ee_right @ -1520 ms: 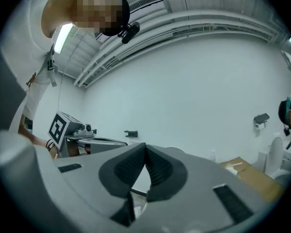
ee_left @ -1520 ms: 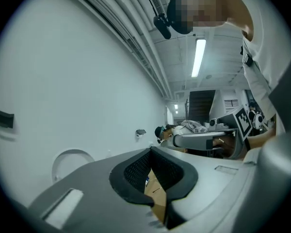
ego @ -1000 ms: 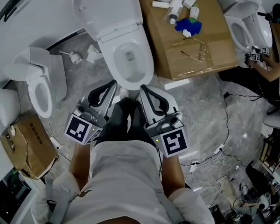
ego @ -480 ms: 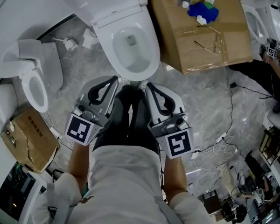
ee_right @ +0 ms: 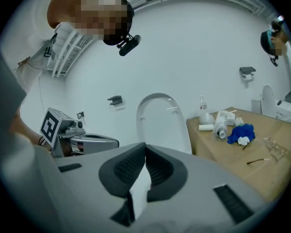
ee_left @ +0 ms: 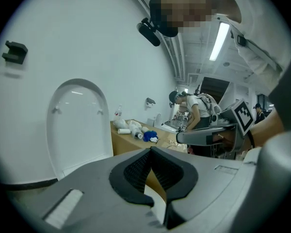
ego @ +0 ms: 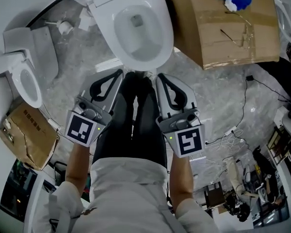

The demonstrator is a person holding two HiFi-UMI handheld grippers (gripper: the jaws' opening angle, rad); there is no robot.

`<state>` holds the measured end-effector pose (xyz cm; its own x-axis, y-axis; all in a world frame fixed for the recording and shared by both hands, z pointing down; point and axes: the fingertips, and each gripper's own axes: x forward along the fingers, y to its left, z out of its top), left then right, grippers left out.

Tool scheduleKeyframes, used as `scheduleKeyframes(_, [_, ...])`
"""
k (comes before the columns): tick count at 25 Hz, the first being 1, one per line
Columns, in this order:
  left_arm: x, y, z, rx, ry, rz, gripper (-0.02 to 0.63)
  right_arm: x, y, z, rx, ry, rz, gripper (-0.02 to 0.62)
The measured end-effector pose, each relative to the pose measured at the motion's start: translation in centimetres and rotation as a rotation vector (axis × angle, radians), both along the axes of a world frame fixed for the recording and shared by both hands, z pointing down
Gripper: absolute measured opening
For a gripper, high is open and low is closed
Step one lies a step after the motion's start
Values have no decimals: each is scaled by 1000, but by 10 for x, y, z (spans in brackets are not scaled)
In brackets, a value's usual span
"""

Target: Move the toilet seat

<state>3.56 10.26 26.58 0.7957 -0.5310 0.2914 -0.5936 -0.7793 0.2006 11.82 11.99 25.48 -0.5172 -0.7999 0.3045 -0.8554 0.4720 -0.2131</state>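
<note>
**Just before the toilet (ego: 136, 38): nothing gripped yet**

We hold the left gripper (ego: 119, 74) and right gripper (ego: 160, 76) side by side, each with its jaws pressed together on nothing. The toilet seat (ego: 105, 30) appears to lie on the bowl, untouched, so the whole move remains. Only the gripper views show the lid (ee_left: 77, 125) upright, and only the head view shows the seat.

The left claw (ee_left: 151, 152) has its jaws pressed together, empty; past them a raised toilet lid (ee_left: 77, 125) stands upright, a cardboard box (ee_left: 126, 140) just beside it
</note>
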Motion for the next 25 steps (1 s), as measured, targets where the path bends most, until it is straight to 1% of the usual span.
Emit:
scheduleKeyframes(7, [-2,11,62,-63,-19,-3,2,6,2,70,-90,15,11,5])
scheduleKeyframes(13, [-10,12,114,-98,-43,-17,2,9,4,127,-139,48,15,5])
scheduleKeyframes(17, [-10,16,143,-98,-78,-20,3,14,13,167,-194,90,3,5])
scheduleKeyframes(20, [-8,19,165,-111,-90,-17,11,18,19,195,-231,112,-2,5])
scheduleKeyframes(25, [-8,30,208,-159,-120,-17,17,28,31,239,-296,131,16,5])
